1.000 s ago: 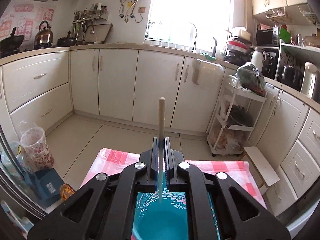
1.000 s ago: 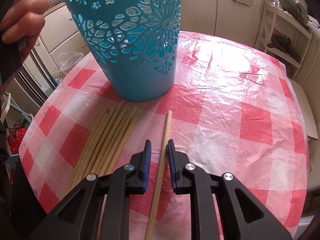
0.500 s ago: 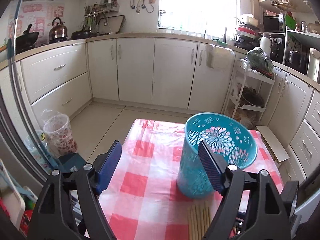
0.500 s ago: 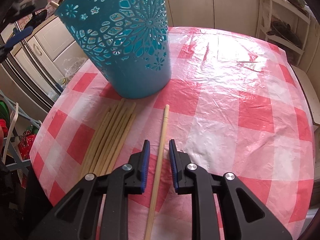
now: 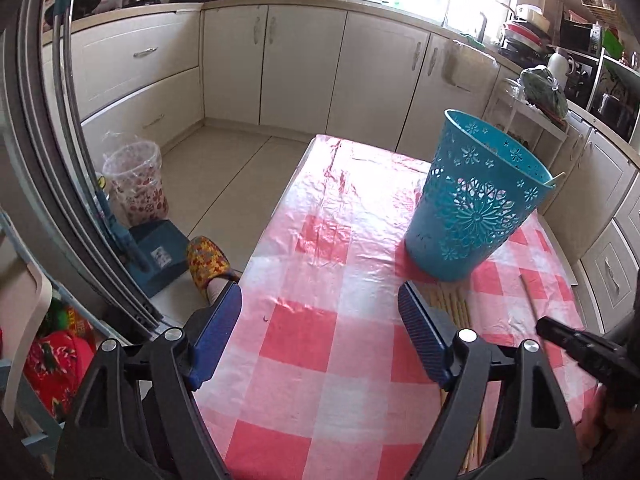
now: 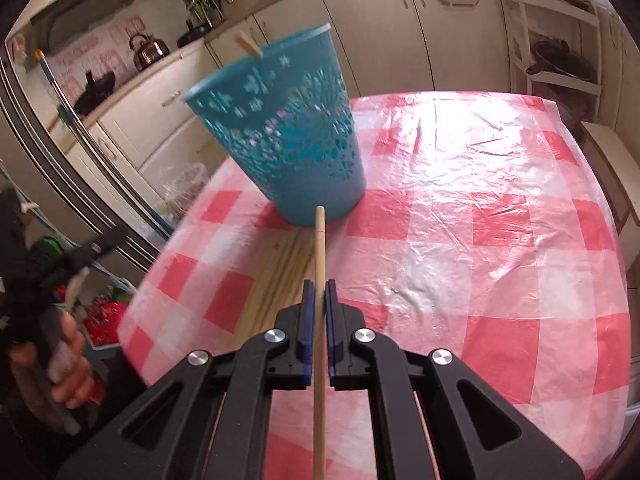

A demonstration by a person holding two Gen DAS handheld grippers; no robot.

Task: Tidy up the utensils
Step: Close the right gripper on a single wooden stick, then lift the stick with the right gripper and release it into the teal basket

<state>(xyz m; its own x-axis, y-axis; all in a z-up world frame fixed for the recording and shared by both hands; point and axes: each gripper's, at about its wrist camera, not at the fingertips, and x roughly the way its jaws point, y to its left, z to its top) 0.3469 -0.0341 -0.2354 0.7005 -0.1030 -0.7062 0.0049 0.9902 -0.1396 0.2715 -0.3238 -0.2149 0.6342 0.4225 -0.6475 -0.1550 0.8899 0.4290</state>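
A teal cut-out basket stands on the red-and-white checked tablecloth. One chopstick tip pokes over its rim. My right gripper is shut on a single wooden chopstick, lifted off the cloth and pointing toward the basket. A bundle of several chopsticks lies on the cloth just in front of the basket. My left gripper hangs open and empty over the cloth's near left part, the bundle beside its right finger.
Cream kitchen cabinets run along the far walls. A white shelf trolley stands beyond the table. On the floor at left are a clear bin and a blue box. A slippered foot is near the table's left edge.
My left gripper let a chopstick go into the basket, opened wide, and moved back and left of the basket. My right gripper shut on the single chopstick and raised it off the cloth.
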